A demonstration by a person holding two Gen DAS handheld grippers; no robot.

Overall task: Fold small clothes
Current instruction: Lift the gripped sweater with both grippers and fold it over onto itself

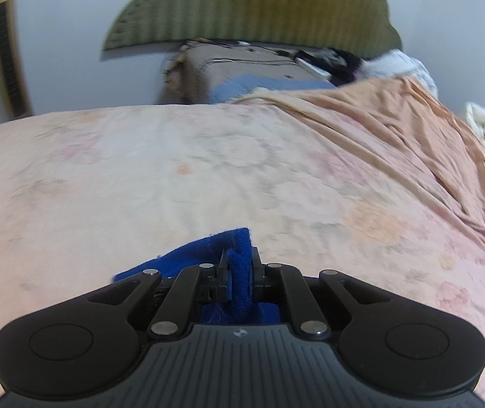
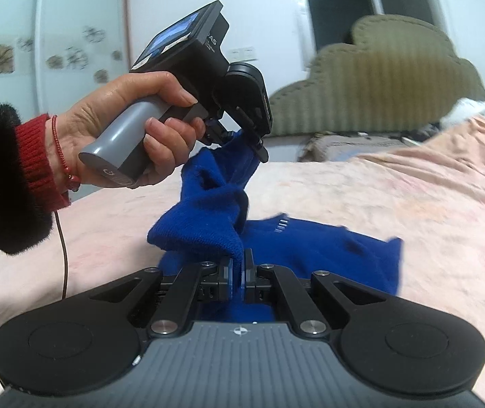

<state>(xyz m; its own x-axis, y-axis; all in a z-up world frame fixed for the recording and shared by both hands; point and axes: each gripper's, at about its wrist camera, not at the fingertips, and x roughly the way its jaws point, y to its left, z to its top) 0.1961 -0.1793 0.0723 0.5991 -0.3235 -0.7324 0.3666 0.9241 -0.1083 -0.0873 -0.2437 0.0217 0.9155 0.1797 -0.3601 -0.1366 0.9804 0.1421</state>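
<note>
A: Right wrist view, centre frame: a blue garment, fuzzy knit, bright royal blue, bunched and twisted between two grippers.

B: And the right gripper? Its jaws are pressed together on a fold of that cloth, low in the middle of the frame.

A: Yes, pinching it. Up and left of centre, the left gripper also has an edge of the garment nipped in its jaws, with the left hand wrapped round the grey handle.

B: So the cloth hangs lifted between the two, while the rest trails to the lower right, lying on the pink bedspread. There is a small pale mark on the flat part.

A: Left wrist view now: the left gripper sits bottom centre, jaws closed on a thick ridge of the blue garment, more of it spilling to the left over the bedspread.

B: A green headboard fills the top of that frame, blurred.
</note>
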